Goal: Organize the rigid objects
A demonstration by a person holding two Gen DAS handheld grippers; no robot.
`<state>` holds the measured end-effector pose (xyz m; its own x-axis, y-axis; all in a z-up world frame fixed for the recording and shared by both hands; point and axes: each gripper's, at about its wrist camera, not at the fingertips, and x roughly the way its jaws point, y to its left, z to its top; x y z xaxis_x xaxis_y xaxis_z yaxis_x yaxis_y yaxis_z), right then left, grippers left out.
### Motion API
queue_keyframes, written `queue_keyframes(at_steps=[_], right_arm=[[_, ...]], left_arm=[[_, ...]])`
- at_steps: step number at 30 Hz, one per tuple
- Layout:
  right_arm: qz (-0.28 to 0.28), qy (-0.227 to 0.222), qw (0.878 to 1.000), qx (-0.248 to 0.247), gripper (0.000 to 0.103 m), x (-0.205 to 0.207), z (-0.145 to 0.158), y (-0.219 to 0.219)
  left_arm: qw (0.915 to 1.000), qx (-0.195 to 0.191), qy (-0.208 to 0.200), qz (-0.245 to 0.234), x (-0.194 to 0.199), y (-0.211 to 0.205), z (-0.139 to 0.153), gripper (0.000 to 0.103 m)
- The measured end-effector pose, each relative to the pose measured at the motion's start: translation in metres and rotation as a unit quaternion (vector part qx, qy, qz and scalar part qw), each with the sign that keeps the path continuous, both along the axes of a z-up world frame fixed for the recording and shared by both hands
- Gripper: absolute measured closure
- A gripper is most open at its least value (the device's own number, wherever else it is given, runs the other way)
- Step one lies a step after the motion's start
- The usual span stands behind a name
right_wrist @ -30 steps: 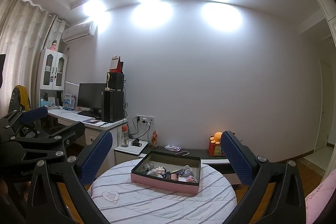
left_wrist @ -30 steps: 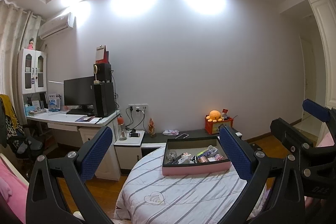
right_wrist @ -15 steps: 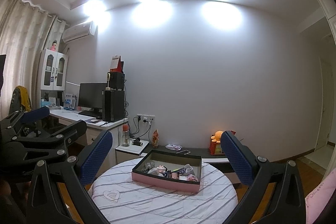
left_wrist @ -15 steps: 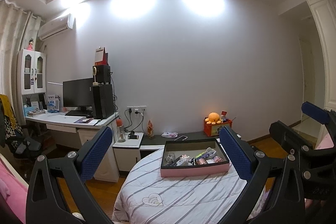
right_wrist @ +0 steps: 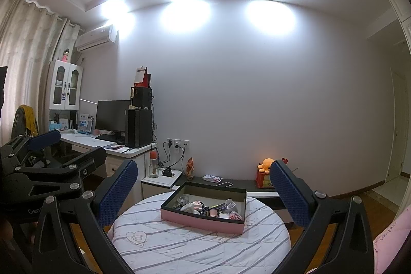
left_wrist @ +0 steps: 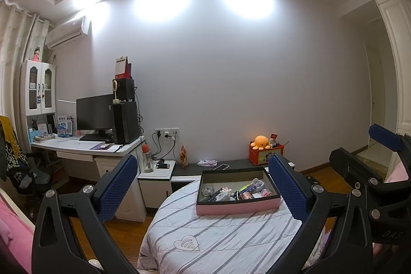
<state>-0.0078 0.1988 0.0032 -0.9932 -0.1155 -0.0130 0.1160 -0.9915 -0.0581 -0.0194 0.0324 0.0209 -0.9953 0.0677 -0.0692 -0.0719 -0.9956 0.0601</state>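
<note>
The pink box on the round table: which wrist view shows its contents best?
The right wrist view: the pink box sits angled, so more of its clutter shows past the near wall. The left wrist view has the box front-on, its near wall hiding part of the clutter.

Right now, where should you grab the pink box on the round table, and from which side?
Probably the pink box is best taken by its two short end walls, one gripper on each, coming from above. It is wide, shallow and open-topped, full of small things, so lifting both ends should keep it level. Both the left gripper and right gripper are open, away from it.
</note>
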Motion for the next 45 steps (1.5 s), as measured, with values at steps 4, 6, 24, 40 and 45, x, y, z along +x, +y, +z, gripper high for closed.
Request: queue_keyframes(at_steps=[4, 6, 24, 40, 45], right_arm=[[0.000, -0.001, 1.000, -0.001, 0.000, -0.0002, 0.0006, 0.0003], [0.000, -0.002, 1.000, -0.001, 0.000, -0.0009, 0.0007, 0.0008], [-0.005, -0.003, 1.000, 0.000, 0.000, -0.0021, 0.0015, 0.0011], [-0.003, -0.008, 1.000, -0.004, 0.000, -0.0075, 0.0036, 0.0026], [-0.006, -0.007, 1.000, -0.001, 0.000, -0.0086, 0.0046, 0.0031]], left_arm=[[1.0000, 0.001, 0.001, -0.001, 0.0002, -0.0002, -0.0001, 0.000], [1.0000, 0.000, 0.000, -0.001, -0.0001, -0.0001, -0.0003, 0.000], [1.0000, 0.001, -0.001, -0.002, -0.0019, 0.0001, -0.0021, 0.000], [1.0000, 0.000, -0.002, -0.002, -0.0029, -0.0006, -0.0030, 0.000], [1.0000, 0.000, -0.004, -0.005, -0.0034, -0.0018, -0.0041, 0.000]])
